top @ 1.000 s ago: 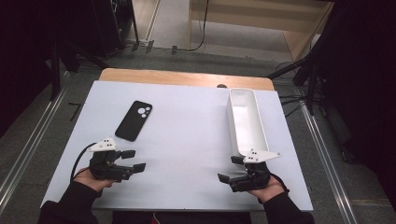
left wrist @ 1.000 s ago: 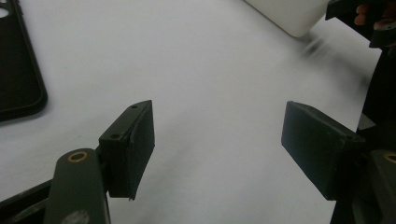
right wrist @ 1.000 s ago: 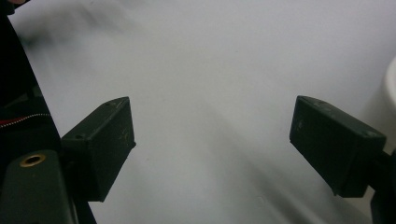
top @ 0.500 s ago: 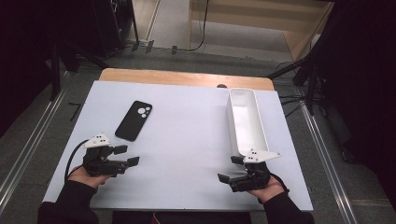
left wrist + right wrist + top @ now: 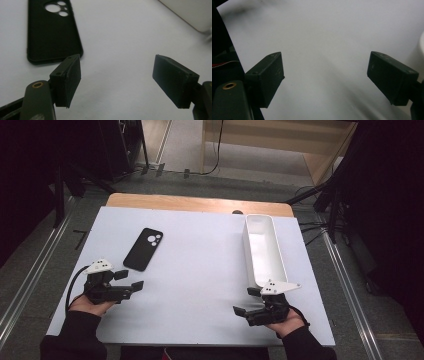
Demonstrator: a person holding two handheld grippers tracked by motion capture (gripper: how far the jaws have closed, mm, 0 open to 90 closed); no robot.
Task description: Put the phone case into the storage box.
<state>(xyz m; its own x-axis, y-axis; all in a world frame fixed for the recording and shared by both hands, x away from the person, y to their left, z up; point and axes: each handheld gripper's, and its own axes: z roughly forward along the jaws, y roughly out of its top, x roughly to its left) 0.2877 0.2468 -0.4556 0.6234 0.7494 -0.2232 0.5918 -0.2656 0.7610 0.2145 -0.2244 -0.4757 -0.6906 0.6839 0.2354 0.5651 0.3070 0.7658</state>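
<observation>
The black soft-plastic phone case point(image 5: 144, 249) lies flat on the pale table top point(image 5: 200, 270), camera cut-outs at its far end, over on the left half and well apart from the long white plastic tray point(image 5: 264, 251) standing along the right side. It sits just beyond the left gripper point(image 5: 131, 280), close enough to read as the thing being lined up. In the left gripper view the case's near corner point(image 5: 53, 37) shows just past one black pad, not between the two. That gripper's jaws have just been opening a little wider, gaping with nothing between them, which looks like preparation for a pinch on the case's edge. The left hand point(image 5: 92, 304) holds it low and roughly level, jaws pointing right across the table. Over on the near right, the right gripper point(image 5: 245, 302) hovers beside the tray's near end, jaws apart and empty, pointing left, the hand cupped beneath it, apparently waiting.
</observation>
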